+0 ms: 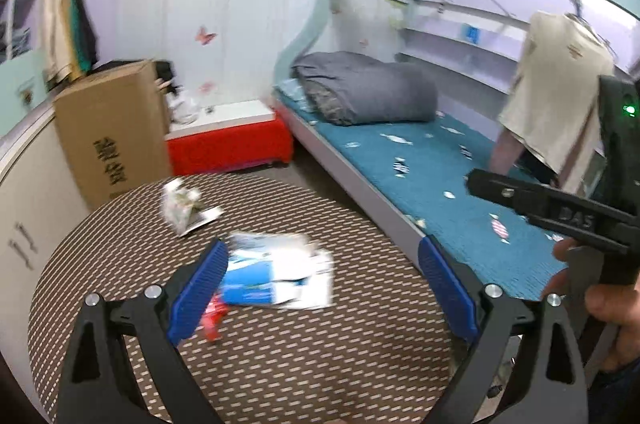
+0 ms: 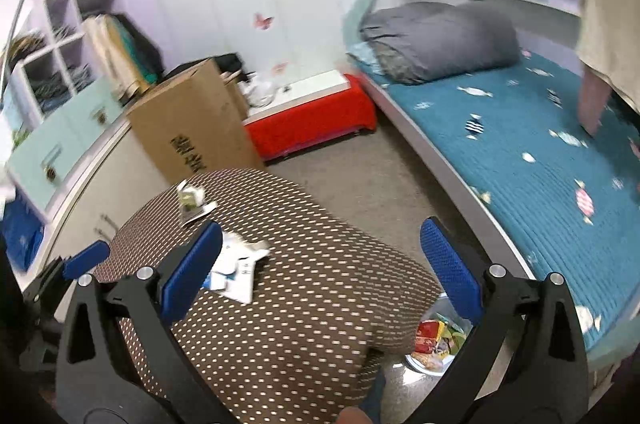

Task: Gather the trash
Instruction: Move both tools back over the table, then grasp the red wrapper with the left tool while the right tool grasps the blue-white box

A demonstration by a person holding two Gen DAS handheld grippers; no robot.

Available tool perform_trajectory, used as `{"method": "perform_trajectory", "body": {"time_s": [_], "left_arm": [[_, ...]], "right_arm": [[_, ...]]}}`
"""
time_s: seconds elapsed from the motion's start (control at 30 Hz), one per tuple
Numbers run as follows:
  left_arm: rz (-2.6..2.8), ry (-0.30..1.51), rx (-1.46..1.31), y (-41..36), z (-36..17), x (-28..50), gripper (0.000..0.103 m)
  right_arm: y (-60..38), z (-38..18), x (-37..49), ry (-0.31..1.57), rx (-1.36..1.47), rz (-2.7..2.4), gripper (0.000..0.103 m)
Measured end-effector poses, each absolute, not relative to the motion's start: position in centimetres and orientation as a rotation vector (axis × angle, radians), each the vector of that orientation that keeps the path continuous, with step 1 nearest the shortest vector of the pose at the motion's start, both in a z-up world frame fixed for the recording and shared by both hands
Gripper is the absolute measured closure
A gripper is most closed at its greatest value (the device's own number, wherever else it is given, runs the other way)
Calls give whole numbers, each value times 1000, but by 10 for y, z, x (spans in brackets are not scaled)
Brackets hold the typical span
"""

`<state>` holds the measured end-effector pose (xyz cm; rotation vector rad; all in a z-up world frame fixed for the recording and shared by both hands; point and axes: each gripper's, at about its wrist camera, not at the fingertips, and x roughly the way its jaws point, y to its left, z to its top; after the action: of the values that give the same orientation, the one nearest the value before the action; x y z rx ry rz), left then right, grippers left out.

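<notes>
Both the left gripper (image 1: 320, 284) and right gripper (image 2: 320, 272) gape wide and empty above the dotted table (image 1: 304, 352), where the blue-and-white wrapper (image 1: 276, 278), red scrap (image 1: 213, 320) and crumpled paper (image 1: 182, 206) lie

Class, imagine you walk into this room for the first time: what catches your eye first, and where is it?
Probably the blue and white wrappers crumpled in the middle of the brown dotted table, just ahead of the open left gripper, with a small red wrapper beside them. Next, the teal bed along the right wall with its rolled grey quilt, and the bright red bench at its head.
</notes>
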<state>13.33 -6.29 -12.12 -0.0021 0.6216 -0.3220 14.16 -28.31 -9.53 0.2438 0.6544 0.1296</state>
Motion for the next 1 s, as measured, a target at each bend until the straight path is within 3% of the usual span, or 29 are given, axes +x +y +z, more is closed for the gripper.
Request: {"method": "perform_trajectory", "body": {"time_s": [0.4,0.93,0.97,1.0], "left_arm": [[-176,718,-16,22,-170,141,9],[-195,866,63,14,-230,187,10],[-201,871,65,14,-232,189,12],[-212,878,70,12,-234,192,22]], "right_arm": [[-233,-130,172,753,169,238,6],[-163,-209,240,932,-166,568,6],[-158,-212,245,937,-187,593,6],[-153,-215,251,950,-211,625,6]]}}
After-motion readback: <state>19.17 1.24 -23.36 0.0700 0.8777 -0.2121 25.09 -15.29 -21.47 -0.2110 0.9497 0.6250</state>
